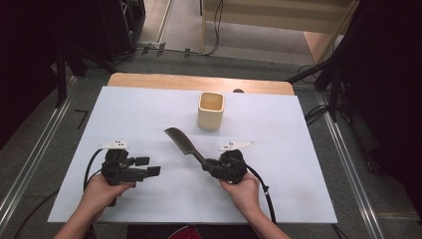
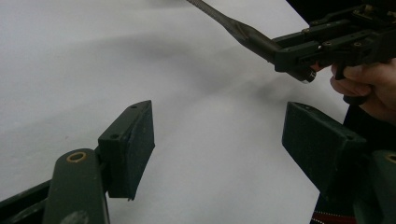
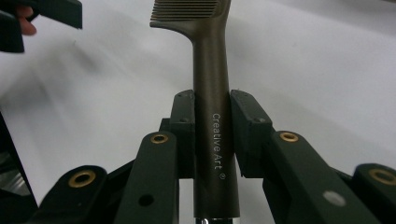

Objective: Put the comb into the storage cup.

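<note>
A dark brown comb points up and to the left from my right gripper, which is shut on its handle. In the right gripper view both pads clamp the comb handle, and the teeth show at the top. My left gripper rests at the left of the table, open, with nothing between its jaws. In the left gripper view its own fingertips stand wide apart over the white surface, and the comb handle with the right gripper is at the upper right.
A cream square cup stands upright at the back middle of the white sheet that covers the wooden table. Cables and dark stands lie on the floor around the table.
</note>
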`<action>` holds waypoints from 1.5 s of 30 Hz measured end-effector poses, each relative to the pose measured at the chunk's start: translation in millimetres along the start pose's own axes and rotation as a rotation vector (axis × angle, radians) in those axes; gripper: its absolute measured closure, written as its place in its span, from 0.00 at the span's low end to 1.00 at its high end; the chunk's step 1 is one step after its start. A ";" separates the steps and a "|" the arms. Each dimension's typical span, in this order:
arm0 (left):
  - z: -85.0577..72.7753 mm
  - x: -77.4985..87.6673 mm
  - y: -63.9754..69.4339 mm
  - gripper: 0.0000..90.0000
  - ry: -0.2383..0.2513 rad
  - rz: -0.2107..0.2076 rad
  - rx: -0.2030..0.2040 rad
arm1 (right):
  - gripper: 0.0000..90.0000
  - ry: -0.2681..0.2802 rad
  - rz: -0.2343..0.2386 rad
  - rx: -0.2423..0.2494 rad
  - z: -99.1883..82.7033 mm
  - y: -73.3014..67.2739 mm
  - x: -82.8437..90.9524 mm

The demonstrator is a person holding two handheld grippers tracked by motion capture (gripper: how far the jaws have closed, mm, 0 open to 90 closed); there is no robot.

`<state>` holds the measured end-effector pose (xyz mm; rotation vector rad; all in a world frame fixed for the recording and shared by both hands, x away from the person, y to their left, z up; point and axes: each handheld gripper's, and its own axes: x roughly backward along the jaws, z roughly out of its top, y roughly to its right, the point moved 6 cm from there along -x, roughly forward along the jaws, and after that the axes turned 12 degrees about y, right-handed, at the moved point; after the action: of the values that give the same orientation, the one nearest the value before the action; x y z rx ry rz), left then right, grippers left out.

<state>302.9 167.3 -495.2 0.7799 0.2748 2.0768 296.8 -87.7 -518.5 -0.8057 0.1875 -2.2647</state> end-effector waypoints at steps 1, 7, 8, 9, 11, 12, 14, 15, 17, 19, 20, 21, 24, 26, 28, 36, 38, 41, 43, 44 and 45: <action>1.1 -0.6 0.9 0.30 0.009 0.006 0.013 | 0.78 0.001 0.004 -0.007 1.6 -1.4 -0.8; 4.5 -2.2 1.4 0.30 0.028 0.020 0.044 | 0.78 0.018 0.032 -0.012 10.2 -7.8 -6.0; 4.5 -2.2 1.4 0.30 0.028 0.020 0.044 | 0.78 0.018 0.032 -0.012 10.2 -7.8 -6.0; 5.4 -2.5 1.1 0.30 0.027 0.025 0.046 | 0.78 0.020 0.040 -0.014 11.7 -8.9 -7.1; 8.5 -4.5 -0.4 0.30 0.023 0.060 0.040 | 0.78 0.022 0.043 -0.025 17.0 -11.2 -11.6; 8.5 -4.5 -0.4 0.30 0.023 0.060 0.040 | 0.78 0.022 0.043 -0.025 17.0 -11.2 -11.6; 10.4 -4.9 -1.2 0.30 0.022 0.065 0.039 | 0.78 0.032 0.048 -0.051 22.6 -11.1 -16.3; 11.7 -5.7 -1.7 0.30 0.030 0.066 0.046 | 0.78 0.039 0.050 -0.063 25.4 -10.9 -18.3; 14.4 -6.7 -3.8 0.30 0.040 0.076 0.058 | 0.78 0.047 0.056 -0.075 29.0 -10.9 -21.4; 16.3 -7.3 -5.6 0.30 0.048 0.080 0.070 | 0.78 0.061 0.059 -0.083 31.8 -11.4 -24.7; 17.8 -8.1 -6.6 0.30 0.055 0.086 0.083 | 0.78 0.068 0.059 -0.086 32.7 -11.3 -25.8; 18.5 -8.5 -7.5 0.30 0.057 0.085 0.083 | 0.78 0.077 0.062 -0.092 34.2 -11.3 -27.4; 21.2 -11.8 -11.8 0.30 0.053 0.106 0.117 | 0.78 0.095 0.052 -0.092 37.6 -11.1 -31.2; 24.2 -13.8 -13.5 0.30 0.059 0.115 0.121 | 0.78 0.098 0.045 -0.095 39.5 -10.5 -33.8; 27.9 -16.5 -13.4 0.30 0.065 0.122 0.111 | 0.78 0.100 0.041 -0.096 40.9 -9.9 -36.9; 37.5 -25.9 -12.6 0.30 0.081 0.140 0.104 | 0.78 0.130 0.031 -0.129 42.6 -9.9 -46.7; 40.5 -28.6 -13.1 0.30 0.089 0.145 0.109 | 0.78 0.144 0.022 -0.140 42.3 -10.0 -49.8; 45.5 -32.5 -15.1 0.30 0.109 0.150 0.129 | 0.78 0.154 0.018 -0.147 42.1 -10.4 -52.9; 47.5 -34.8 -17.5 0.30 0.115 0.153 0.152 | 0.78 0.158 0.017 -0.147 42.2 -11.1 -54.4; 48.6 -36.0 -19.4 0.30 0.116 0.158 0.166 | 0.78 0.160 0.016 -0.146 42.3 -11.4 -55.5; 49.4 -36.3 -20.3 0.30 0.118 0.160 0.170 | 0.78 0.164 0.008 -0.142 42.5 -11.4 -56.6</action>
<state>362.3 145.8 -481.6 0.8027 0.4728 2.2763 346.8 -37.2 -508.8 -0.6892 0.4304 -2.3298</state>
